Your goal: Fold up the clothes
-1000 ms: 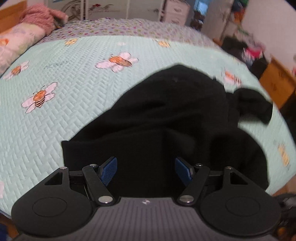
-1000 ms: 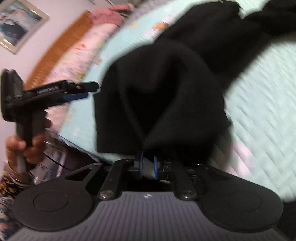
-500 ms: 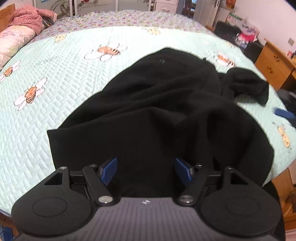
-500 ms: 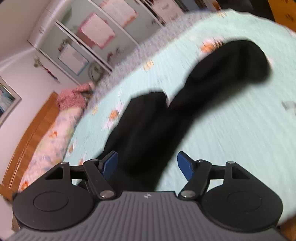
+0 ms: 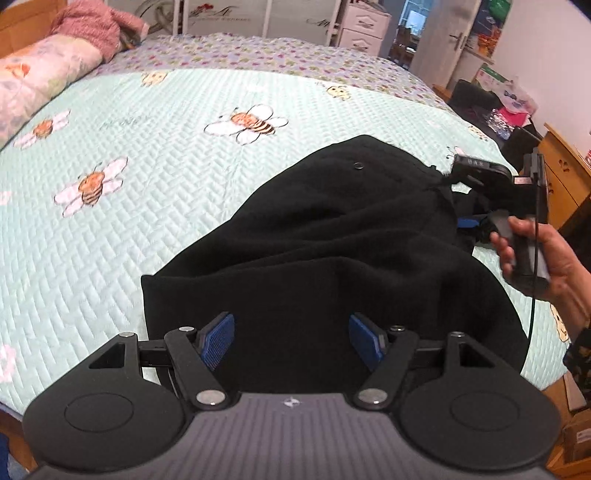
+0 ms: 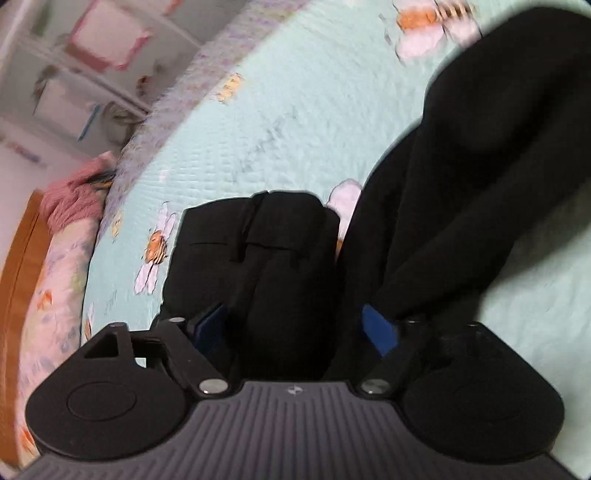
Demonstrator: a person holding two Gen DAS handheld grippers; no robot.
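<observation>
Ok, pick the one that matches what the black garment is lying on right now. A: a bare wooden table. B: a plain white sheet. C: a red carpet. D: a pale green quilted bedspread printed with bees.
D: in the left wrist view the black garment is spread over a pale green quilted bedspread with bee prints all over it.

The left wrist camera sits close behind the left gripper (image 5: 291, 341), tilted down over the near edge of the bed (image 5: 155, 192) and facing its far side. The right wrist camera rides behind the right gripper (image 6: 295, 328), rolled and blurred, very near the cloth. Both views share the black garment (image 5: 332, 251), the bee-print quilt and the pink blanket (image 5: 92, 26) by the headboard.
</observation>
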